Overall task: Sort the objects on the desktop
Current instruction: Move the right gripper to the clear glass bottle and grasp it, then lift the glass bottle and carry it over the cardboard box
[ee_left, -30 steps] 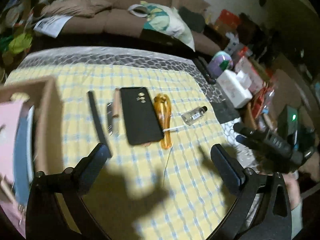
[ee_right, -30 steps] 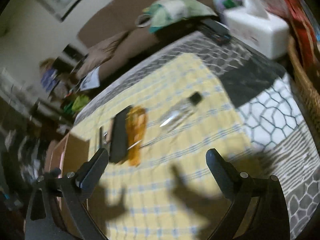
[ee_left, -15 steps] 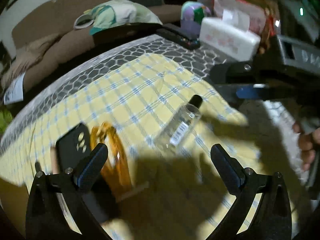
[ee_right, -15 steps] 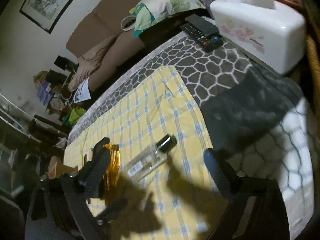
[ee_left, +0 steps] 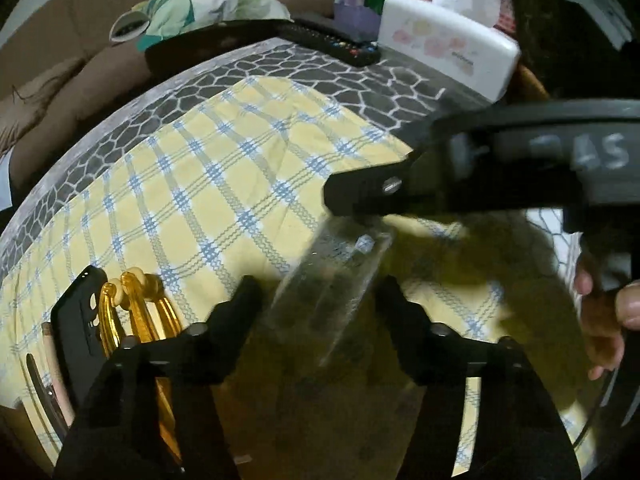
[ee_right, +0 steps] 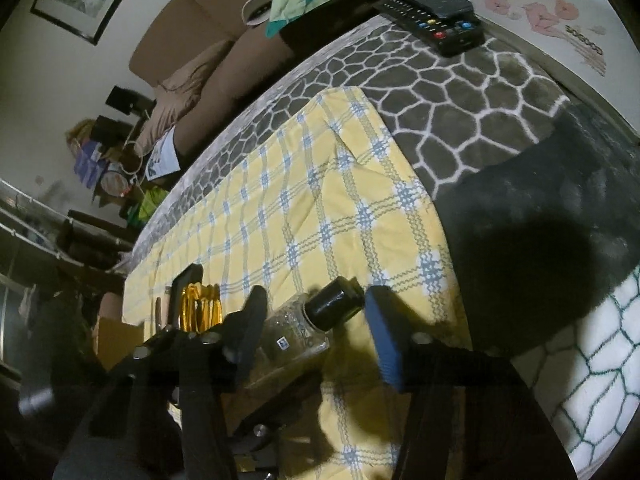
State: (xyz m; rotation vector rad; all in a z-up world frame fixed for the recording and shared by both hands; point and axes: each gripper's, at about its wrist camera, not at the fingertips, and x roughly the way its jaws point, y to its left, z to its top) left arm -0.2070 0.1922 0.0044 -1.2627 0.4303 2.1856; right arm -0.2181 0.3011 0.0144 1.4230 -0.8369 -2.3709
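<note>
Pickup under way: both my grippers, left (ee_left: 316,300) and right (ee_right: 314,320), have jaws closing around the clear bottle (ee_left: 328,292) lying on the worktop's yellow checked cloth (ee_left: 224,184); next comes a firm clamp, then a lift.

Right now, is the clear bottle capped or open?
Capped: the clear bottle lies on its side on the yellow cloth with its black cap on.
</note>
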